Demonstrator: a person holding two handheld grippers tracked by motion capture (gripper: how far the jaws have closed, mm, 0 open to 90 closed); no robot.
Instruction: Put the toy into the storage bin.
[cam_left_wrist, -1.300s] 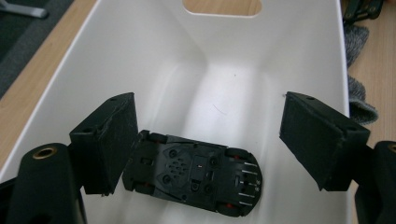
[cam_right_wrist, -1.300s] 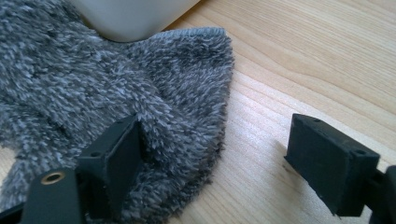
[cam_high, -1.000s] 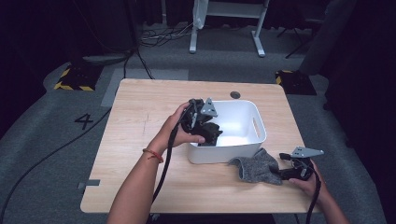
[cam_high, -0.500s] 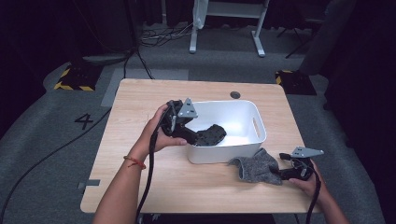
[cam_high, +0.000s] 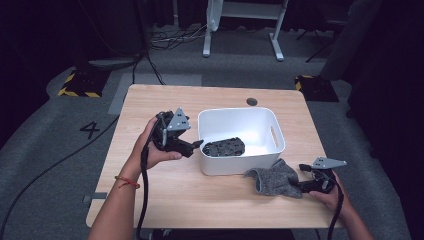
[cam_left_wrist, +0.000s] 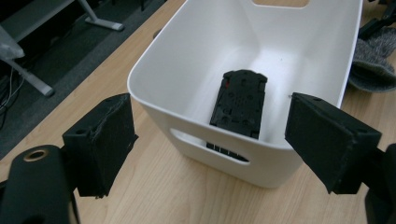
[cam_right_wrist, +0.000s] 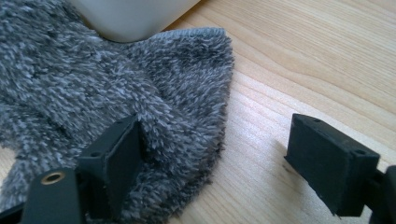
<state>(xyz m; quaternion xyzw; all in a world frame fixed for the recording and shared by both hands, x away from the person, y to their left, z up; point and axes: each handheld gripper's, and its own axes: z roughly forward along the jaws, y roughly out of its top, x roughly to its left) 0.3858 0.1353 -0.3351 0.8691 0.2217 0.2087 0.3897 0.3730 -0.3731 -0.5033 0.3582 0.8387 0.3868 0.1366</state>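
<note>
A white bin (cam_high: 260, 120) stands on the wooden table (cam_high: 150, 100). A flat black object (cam_high: 223, 147) lies inside it by the near left wall. My left gripper (cam_high: 197, 145) hovers just left of the bin. In the left gripper view the left gripper (cam_left_wrist: 215, 140) is open and empty, facing the bin (cam_left_wrist: 187, 60) and the black object (cam_left_wrist: 240, 102). A fuzzy grey cloth (cam_high: 275, 181) lies at the bin's near right corner. My right gripper (cam_high: 303, 187) sits at the cloth's right edge. In the right gripper view the right gripper (cam_right_wrist: 224, 154) is open, one jaw against the cloth (cam_right_wrist: 93, 84), the other over bare wood.
A small round dark hole (cam_high: 251, 101) marks the table behind the bin. The bin has a slot handle (cam_left_wrist: 210, 147) on the side facing my left gripper. Cables and white desk legs (cam_high: 240, 30) are on the floor beyond the table.
My left gripper has drawn back to the left, away from the bin's rim, while the black object stays in the bin. The right gripper and the cloth have not moved.
</note>
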